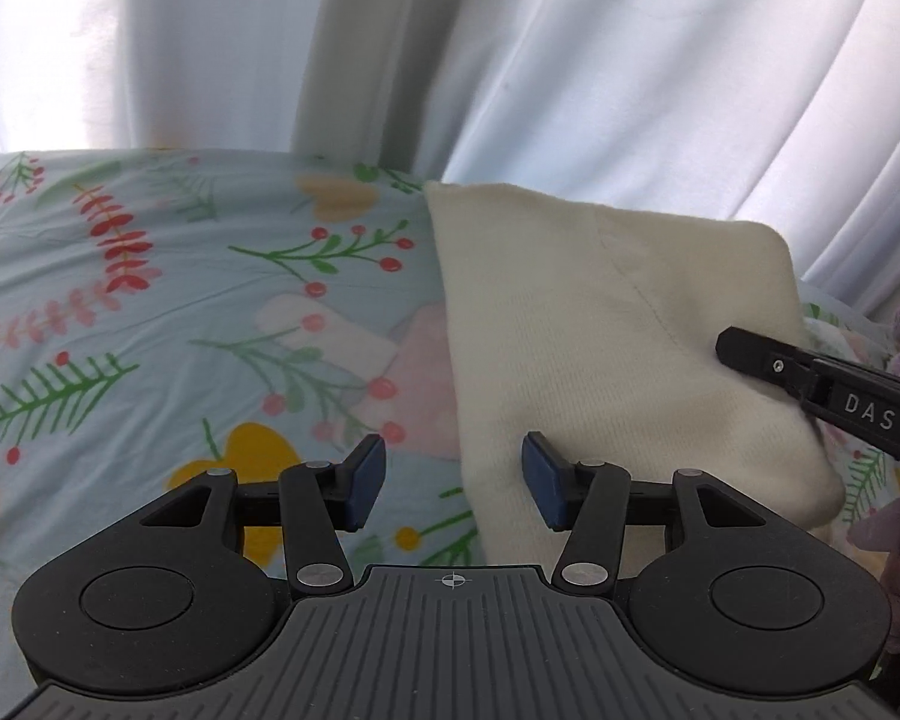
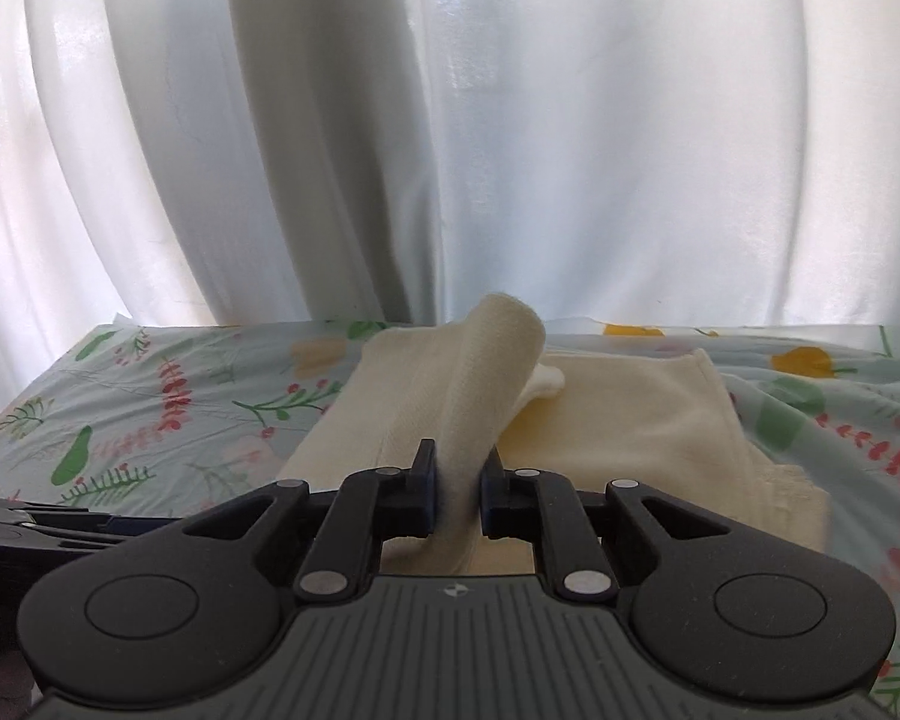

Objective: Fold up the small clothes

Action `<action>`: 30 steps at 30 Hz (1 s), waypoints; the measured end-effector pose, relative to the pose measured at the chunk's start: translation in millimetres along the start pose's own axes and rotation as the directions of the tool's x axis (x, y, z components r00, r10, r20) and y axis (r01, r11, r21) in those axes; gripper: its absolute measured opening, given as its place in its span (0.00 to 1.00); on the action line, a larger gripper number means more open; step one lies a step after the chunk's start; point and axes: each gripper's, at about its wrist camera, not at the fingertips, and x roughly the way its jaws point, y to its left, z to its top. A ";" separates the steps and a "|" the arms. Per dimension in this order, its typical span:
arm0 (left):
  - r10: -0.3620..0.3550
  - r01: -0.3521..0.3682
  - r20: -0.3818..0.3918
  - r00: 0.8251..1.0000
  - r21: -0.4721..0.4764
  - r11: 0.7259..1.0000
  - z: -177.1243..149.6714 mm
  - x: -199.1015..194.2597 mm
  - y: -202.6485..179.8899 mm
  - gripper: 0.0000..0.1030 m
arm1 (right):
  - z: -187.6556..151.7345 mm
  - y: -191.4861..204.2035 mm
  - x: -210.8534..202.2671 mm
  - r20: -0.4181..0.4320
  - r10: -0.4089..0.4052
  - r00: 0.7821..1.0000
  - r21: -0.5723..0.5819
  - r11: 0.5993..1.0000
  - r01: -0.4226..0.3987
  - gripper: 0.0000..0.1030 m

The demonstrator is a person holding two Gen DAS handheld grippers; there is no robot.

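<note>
Right gripper (image 2: pixel 457 489) pinches the cream garment (image 2: pixel 618 420) on the floral sheet (image 2: pixel 150 408); left gripper (image 1: pixel 453 480) gapes empty.

Right gripper (image 2: pixel 457 483) pinches cream garment (image 2: pixel 618 420) fold — raised over floral sheet (image 2: pixel 150 408).

My left camera sits low behind my left gripper (image 1: pixel 453 477), looking forward and slightly down across the floral sheet (image 1: pixel 150 312) toward the curtain (image 1: pixel 510 60) — close enough that the cream cloth (image 1: pixel 600 330) fills its right half. My right camera looks the same way from behind my right gripper (image 2: pixel 456 480), a little higher, with more curtain (image 2: pixel 450 120) showing. Both share the cloth (image 2: pixel 630 414), sheet (image 2: pixel 150 408) and curtain — and each catches the other gripper at its edge.
</note>
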 end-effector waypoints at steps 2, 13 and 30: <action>-0.030 0.030 -0.002 1.000 0.001 1.000 -0.8 4.0 -3.9 0.57 | -9.2 -14.2 2.6 -0.033 -0.030 0.999 0.015 0.999 0.031 0.12; -0.060 0.060 -0.023 0.998 0.003 0.998 -1.9 8.2 -5.9 0.59 | -28.0 -63.0 29.4 -0.067 0.208 0.976 0.396 0.903 -0.166 0.54; -0.036 0.034 0.022 0.999 0.072 0.997 1.3 -12.0 -21.9 0.58 | 2.8 -15.4 -7.3 0.090 -0.150 0.984 0.056 0.988 0.146 0.12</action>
